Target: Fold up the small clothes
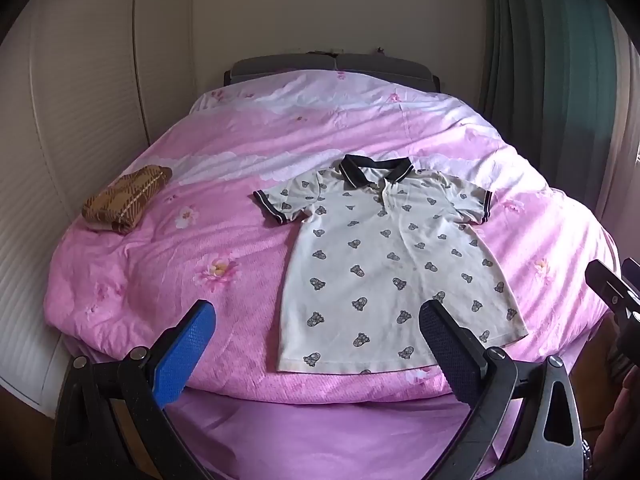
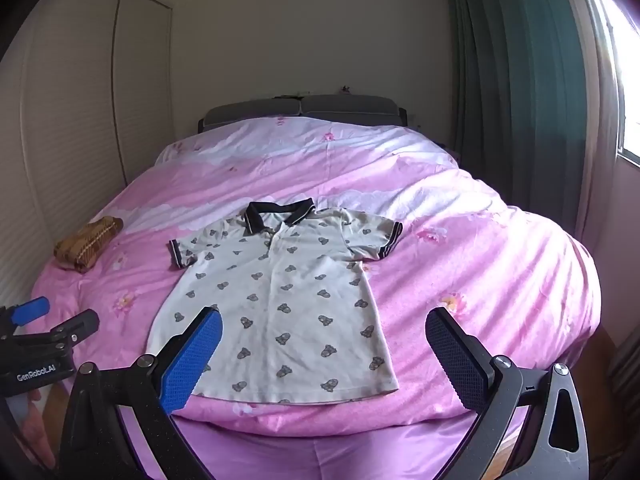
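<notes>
A small cream polo shirt (image 1: 384,256) with a grey print and a dark collar lies flat, face up, near the foot of the pink bed; it also shows in the right wrist view (image 2: 280,304). My left gripper (image 1: 318,316) is open and empty, held above the shirt's lower left hem. My right gripper (image 2: 324,328) is open and empty, above the shirt's lower right hem. The left gripper (image 2: 56,318) also shows at the left edge of the right wrist view.
A folded brown plaid garment (image 1: 126,200) lies at the bed's left side, seen too in the right wrist view (image 2: 88,244). A pink floral duvet (image 1: 224,208) covers the bed. A white wardrobe (image 1: 80,100) stands left, green curtains (image 2: 516,92) right.
</notes>
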A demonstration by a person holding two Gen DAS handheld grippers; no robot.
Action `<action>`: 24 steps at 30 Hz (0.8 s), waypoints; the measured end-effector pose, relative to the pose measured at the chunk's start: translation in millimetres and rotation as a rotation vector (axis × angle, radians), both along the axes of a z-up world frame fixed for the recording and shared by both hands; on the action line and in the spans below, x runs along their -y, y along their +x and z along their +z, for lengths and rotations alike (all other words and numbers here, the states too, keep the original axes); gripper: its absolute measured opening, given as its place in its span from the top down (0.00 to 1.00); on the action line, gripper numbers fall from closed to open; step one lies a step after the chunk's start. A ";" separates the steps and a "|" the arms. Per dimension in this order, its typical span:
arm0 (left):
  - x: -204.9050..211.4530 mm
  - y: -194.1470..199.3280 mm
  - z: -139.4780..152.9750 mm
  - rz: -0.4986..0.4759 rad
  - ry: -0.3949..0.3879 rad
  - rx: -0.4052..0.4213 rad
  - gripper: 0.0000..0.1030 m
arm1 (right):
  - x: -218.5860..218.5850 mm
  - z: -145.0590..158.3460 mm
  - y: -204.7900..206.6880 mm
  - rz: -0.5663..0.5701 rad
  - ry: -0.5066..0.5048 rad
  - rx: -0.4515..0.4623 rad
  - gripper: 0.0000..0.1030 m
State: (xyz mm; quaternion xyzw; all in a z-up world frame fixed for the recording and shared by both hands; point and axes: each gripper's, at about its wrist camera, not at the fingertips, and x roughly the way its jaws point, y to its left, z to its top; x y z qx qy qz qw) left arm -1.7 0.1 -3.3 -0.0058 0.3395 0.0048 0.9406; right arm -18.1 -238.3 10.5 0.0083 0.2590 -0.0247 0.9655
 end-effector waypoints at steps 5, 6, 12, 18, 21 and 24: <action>-0.9 0.5 1.0 0.001 0.003 0.002 0.00 | 0.1 -0.4 0.0 -0.001 0.002 -0.001 0.00; -0.9 1.0 1.3 0.000 0.003 0.001 0.00 | -0.1 -0.8 -0.3 -0.002 0.001 0.000 0.00; -1.0 0.5 1.0 0.001 0.002 0.003 0.00 | 1.1 -2.1 -1.3 -0.001 0.002 -0.001 0.00; 0.1 0.5 1.0 0.004 0.003 0.004 0.00 | 1.6 -1.7 -0.6 -0.002 0.004 -0.002 0.00; 0.0 0.3 1.0 0.003 0.003 0.004 0.00 | 2.5 -1.9 -0.7 -0.002 0.005 -0.003 0.00; -0.5 0.5 1.2 0.003 0.004 0.003 0.00 | 3.1 -2.6 -1.0 -0.002 0.006 -0.004 0.00</action>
